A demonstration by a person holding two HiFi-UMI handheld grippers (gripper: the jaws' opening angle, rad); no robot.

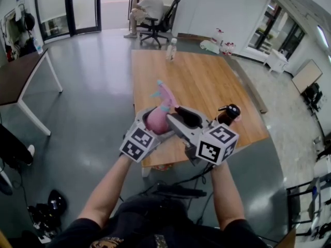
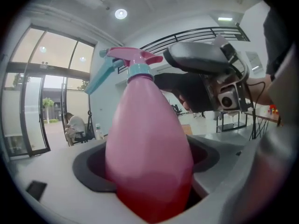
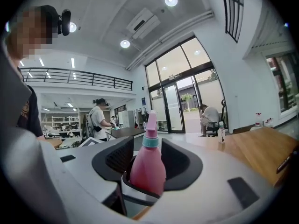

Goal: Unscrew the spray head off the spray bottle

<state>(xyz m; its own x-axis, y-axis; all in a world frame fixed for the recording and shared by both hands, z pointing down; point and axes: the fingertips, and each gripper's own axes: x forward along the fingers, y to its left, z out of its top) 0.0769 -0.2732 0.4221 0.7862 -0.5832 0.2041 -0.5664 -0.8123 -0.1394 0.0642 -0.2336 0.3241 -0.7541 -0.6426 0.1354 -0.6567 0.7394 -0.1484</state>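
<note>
A pink spray bottle (image 1: 158, 122) with a teal collar and a pink and teal spray head (image 1: 162, 90) is held over the near edge of the wooden table (image 1: 207, 81). My left gripper (image 1: 153, 121) is shut on the bottle's body, which fills the left gripper view (image 2: 149, 157) with the spray head (image 2: 128, 62) on top. My right gripper (image 1: 182, 119) is just to the right of the bottle, and its jaws stand open and apart from it. In the right gripper view the bottle (image 3: 148, 169) stands upright beyond the open pads (image 3: 117, 157).
A clear bottle (image 1: 171, 49) stands at the table's far edge. A dark round-topped object (image 1: 229, 113) sits near the right front corner. A person sits in an office chair (image 1: 147, 9) beyond the table. A dark table (image 1: 20, 74) is at the left, and another person (image 3: 99, 120) stands further back.
</note>
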